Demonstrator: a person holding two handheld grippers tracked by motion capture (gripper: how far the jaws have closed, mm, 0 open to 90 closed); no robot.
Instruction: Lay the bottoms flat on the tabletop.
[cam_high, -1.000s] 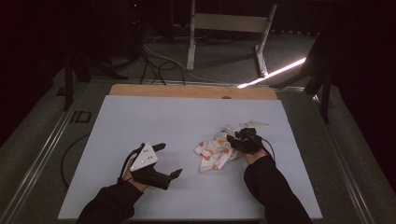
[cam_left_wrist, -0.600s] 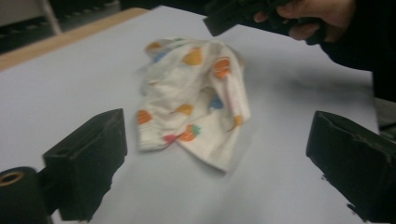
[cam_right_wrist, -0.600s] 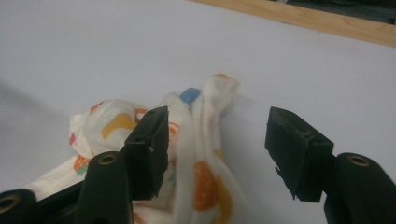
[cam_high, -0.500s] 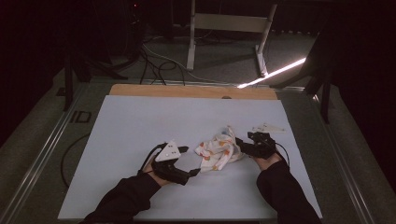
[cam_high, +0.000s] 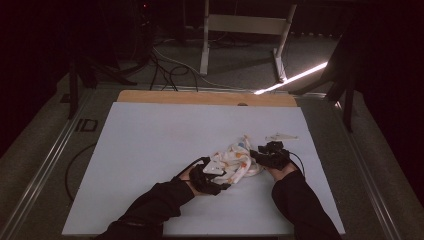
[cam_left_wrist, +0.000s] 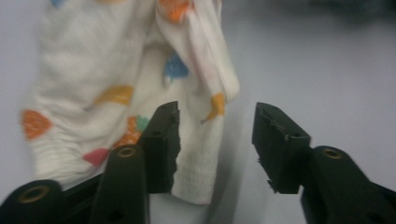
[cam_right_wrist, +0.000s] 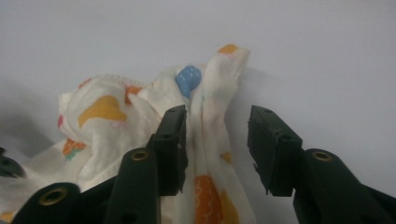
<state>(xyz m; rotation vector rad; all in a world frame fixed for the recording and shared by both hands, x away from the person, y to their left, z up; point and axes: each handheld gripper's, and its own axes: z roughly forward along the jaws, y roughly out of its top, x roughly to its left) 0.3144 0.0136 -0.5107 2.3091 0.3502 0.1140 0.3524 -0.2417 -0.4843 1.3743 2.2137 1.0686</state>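
Observation:
A small white cloth (cam_high: 233, 161) printed with orange, yellow and blue shapes lies crumpled on the white table top (cam_high: 150, 140). My left gripper (cam_high: 214, 179) is at its near left edge. In the left gripper view the jaws (cam_left_wrist: 217, 140) have just been closing, and the hemmed edge of the cloth (cam_left_wrist: 198, 154) lies between them, against the left jaw and apart from the right one. My right gripper (cam_high: 266, 158) is at the cloth's right side. Its jaws (cam_right_wrist: 217, 144) have just been closing around an upright fold of the cloth (cam_right_wrist: 210, 135), with a gap left at the right jaw.
A wooden strip (cam_high: 205, 97) borders the table's far edge. Beyond it on the dark floor are a pale metal frame (cam_high: 205, 40), loose cables (cam_high: 170, 70) and a bright light strip (cam_high: 292, 79). A metal rail (cam_high: 45, 165) runs down the left side.
My left gripper has moved right, from bare table to the cloth's edge, and its jaws stand narrower. The cloth has shifted a little to the right. The right gripper has barely moved.

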